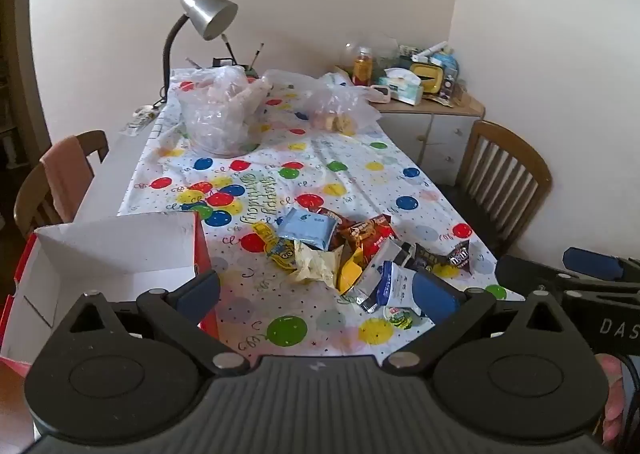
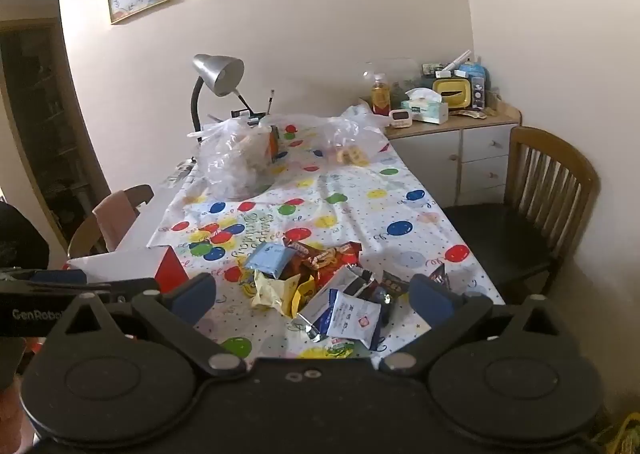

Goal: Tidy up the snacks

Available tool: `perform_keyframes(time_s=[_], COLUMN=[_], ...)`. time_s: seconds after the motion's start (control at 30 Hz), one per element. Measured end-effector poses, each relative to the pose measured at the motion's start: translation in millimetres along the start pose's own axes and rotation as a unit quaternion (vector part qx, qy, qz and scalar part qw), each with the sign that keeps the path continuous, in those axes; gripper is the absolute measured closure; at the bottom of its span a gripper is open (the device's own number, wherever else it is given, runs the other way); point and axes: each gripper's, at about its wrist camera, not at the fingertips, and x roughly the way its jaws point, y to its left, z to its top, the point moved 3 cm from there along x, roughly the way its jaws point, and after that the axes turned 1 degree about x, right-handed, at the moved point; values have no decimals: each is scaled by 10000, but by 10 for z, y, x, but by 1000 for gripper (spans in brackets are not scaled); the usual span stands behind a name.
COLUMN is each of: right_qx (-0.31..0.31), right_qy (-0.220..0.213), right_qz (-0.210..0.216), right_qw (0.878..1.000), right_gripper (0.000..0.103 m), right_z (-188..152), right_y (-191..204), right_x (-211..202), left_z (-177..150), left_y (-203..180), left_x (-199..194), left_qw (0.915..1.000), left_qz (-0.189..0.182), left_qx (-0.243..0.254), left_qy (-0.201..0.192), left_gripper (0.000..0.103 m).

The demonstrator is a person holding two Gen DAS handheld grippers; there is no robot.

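both grippers, left & right, fingers spread, empty, over snack pile beside box.

Table under balloon tablecloth, snacks.

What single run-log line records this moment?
left gripper: open, empty | right gripper: open, empty | snack pile: on tablecloth | box: beside pile

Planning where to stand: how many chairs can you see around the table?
2. One chair stands on the table's right side near the cabinet; the other chair, with a pink cloth over its back, is on the left. Others may be out of view.
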Motion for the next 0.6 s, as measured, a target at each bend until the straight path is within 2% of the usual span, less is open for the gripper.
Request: perform_keyframes(time_s=[0.1,0.17,0.33,0.6], right_qx=[94,242,159,71], right_qy=[-2,85,25,253], right_qz=[-55,160,232,388], right_qw=[9999,9995,9996,9989], right_gripper=[0,0,0,0], right_z=[-24,22,15,53], right_y=[19,-60,-85,-173], right_x=[-15,-5,-39,66], left_z=[70,57,116,27], left_y=[67,40,-18,-34], left_x=[10,-65,-106,-125], left_qw=[9999,9997,9994,9989], left_qz=[11,164,246,323], left_qx=[-107,-164,-244,-346], left_qy=[43,-69,-61,1], left_gripper=[0,0,0,0])
